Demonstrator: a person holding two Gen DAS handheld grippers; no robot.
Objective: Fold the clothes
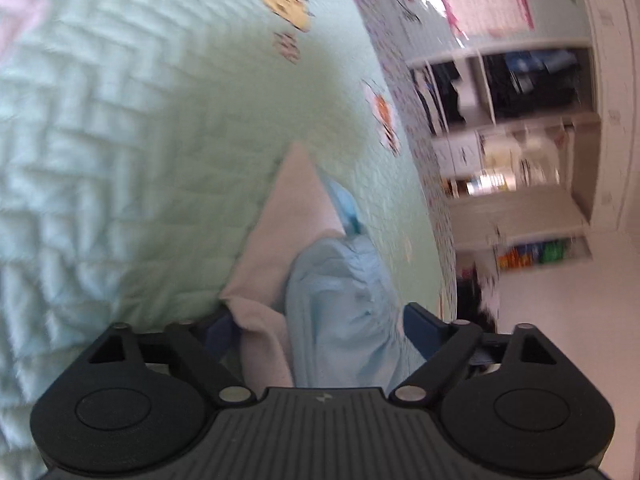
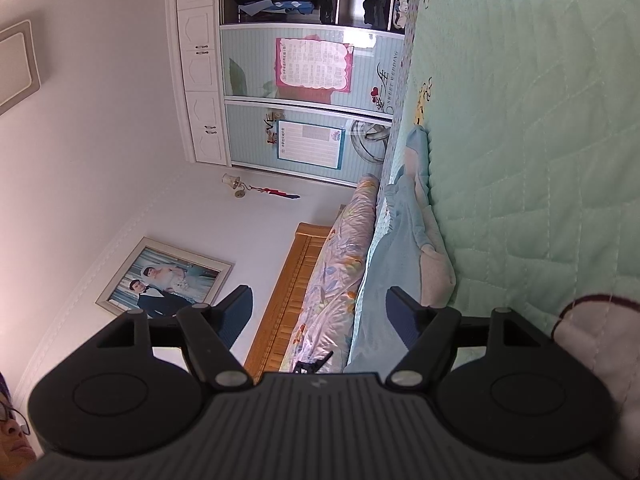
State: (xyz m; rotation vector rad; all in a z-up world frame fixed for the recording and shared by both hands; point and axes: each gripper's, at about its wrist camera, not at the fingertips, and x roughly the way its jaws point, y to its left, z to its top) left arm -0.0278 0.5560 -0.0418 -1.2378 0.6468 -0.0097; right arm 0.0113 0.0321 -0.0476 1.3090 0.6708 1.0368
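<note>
A light blue garment [image 1: 340, 312] with a pale pink side [image 1: 288, 208] lies bunched on the mint green quilt [image 1: 120, 160] of a bed. My left gripper [image 1: 316, 332] is open wide just over it. The cloth lies loosely between the two blue fingers [image 1: 420, 328] and is not pinched. In the right wrist view the same blue and pink garment [image 2: 408, 220] stretches along the edge of the quilt [image 2: 540, 120]. My right gripper [image 2: 320, 316] is open beside it, with nothing between its fingers [image 2: 400, 316]. That view is rolled sideways.
A wardrobe [image 2: 300, 80] with sliding doors and open shelves of dark clothes stands beyond the bed. A rolled floral duvet [image 2: 340, 260] lies against the wooden headboard [image 2: 288, 300]. A pale cloth with dark trim [image 2: 592, 344] is at the lower right. A framed photo [image 2: 164, 276] hangs on the wall.
</note>
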